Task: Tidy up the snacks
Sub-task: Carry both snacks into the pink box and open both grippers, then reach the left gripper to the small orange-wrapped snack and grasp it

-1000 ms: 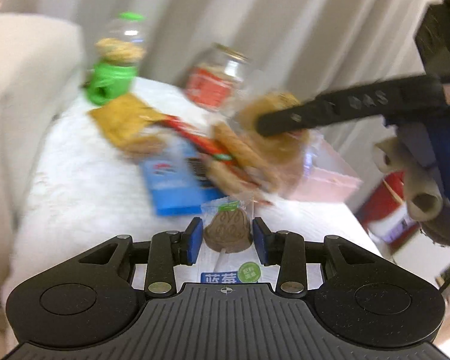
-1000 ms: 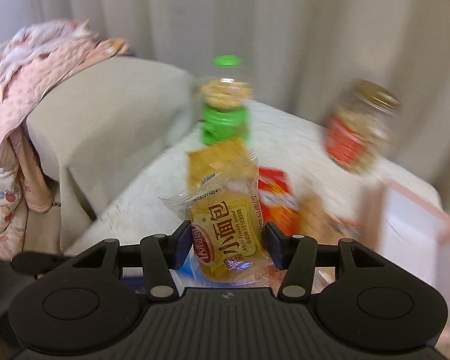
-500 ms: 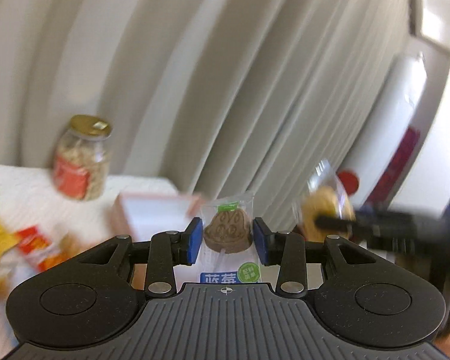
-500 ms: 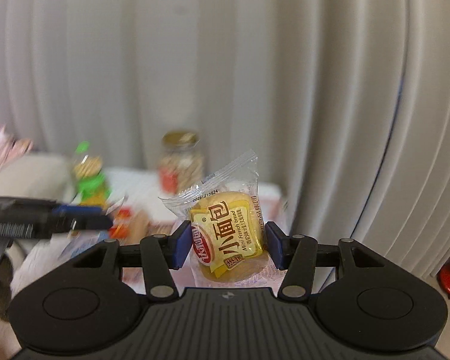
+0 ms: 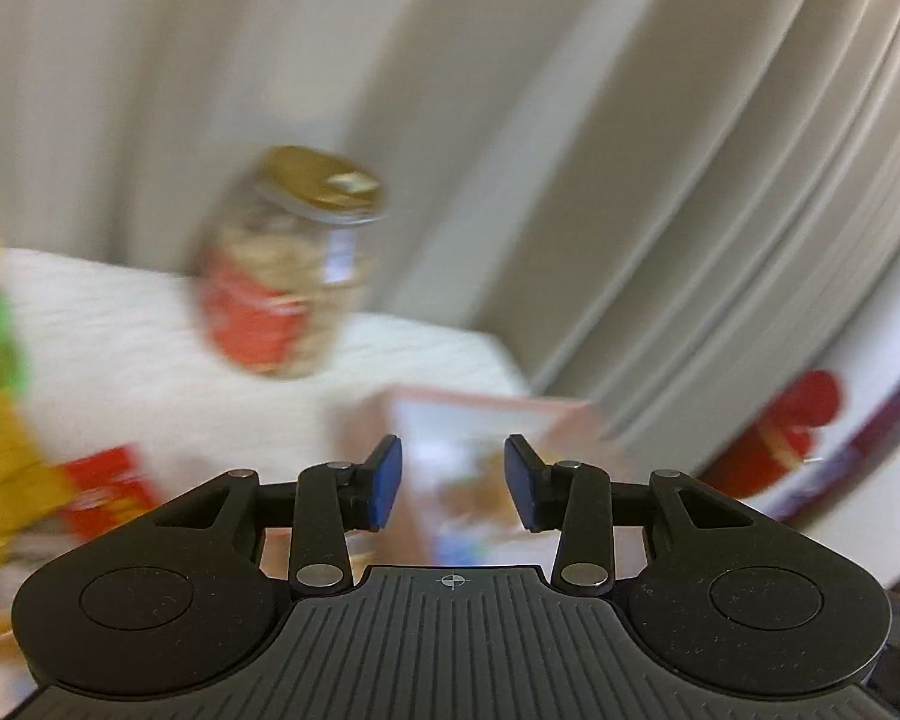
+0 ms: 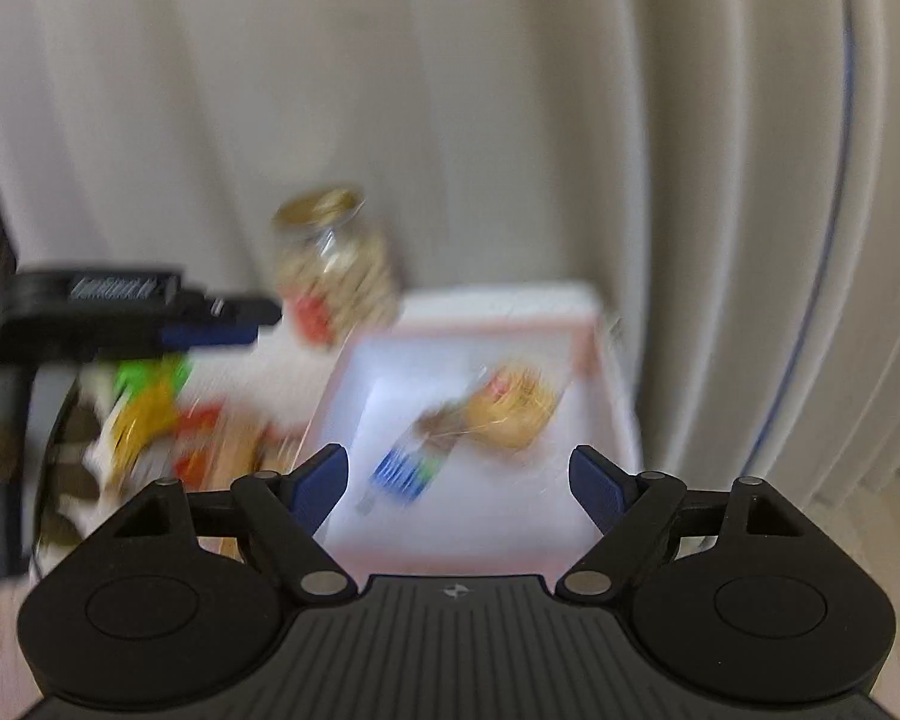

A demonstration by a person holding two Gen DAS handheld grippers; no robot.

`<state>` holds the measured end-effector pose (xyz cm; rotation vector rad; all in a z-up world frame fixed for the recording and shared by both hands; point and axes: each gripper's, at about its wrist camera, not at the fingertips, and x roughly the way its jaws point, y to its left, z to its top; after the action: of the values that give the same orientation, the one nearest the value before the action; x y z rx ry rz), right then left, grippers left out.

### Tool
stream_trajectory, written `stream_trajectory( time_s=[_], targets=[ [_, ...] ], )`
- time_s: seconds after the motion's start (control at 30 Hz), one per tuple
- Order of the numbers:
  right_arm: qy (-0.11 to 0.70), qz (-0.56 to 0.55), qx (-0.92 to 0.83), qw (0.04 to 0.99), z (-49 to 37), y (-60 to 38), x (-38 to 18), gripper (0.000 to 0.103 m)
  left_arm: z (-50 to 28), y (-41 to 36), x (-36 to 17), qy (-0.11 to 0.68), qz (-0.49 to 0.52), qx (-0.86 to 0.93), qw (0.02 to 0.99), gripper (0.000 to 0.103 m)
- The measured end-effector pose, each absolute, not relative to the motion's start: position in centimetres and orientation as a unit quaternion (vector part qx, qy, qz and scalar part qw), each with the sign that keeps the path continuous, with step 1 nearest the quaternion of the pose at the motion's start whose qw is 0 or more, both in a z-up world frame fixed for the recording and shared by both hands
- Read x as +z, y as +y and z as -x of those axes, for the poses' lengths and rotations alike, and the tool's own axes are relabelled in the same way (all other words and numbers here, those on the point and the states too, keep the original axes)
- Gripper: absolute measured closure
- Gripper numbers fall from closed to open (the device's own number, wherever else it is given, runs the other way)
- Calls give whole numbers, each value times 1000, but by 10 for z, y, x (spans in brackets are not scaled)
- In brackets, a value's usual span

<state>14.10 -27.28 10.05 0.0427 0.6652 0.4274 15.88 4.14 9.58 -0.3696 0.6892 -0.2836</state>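
The right gripper has its fingers spread wide with nothing between them. Just beyond and between the fingertips lies a pink tray, and inside it rest two snacks: a yellow bread packet toward the far right corner and a wrapped cookie with a blue label closer in, the two touching or nearly so; blur hides which. Beyond the tray's left far corner stands a glass jar with a gold lid. Left of the left fingertip sits a blurred heap of loose snacks on the white table.

The left gripper also has its fingers parted and empty. Straight ahead between them is the pink tray, contents smeared by motion. Farther out to the left stands the glass jar, and left of the fingers a red packet lies on the white table. A pale curtain hangs behind everything.
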Motion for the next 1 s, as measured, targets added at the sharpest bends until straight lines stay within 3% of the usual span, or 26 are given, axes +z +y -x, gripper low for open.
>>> stream_trajectory(
  time_s=[0.27, 0.43, 0.8, 1.0],
  targets=[
    [382, 2, 256, 888, -140, -212, 43, 21, -115, 59, 73, 369, 112, -93, 918, 60],
    [386, -10, 247, 889, -152, -192, 35, 21, -87, 74, 73, 379, 90, -93, 916, 60],
    [402, -9, 254, 880, -148, -150, 20, 21, -80, 116, 47, 405, 128, -94, 900, 61],
    [416, -11, 293, 861, -137, -117, 14, 23, -69, 137, 50, 395, 165, -127, 895, 67]
  ],
)
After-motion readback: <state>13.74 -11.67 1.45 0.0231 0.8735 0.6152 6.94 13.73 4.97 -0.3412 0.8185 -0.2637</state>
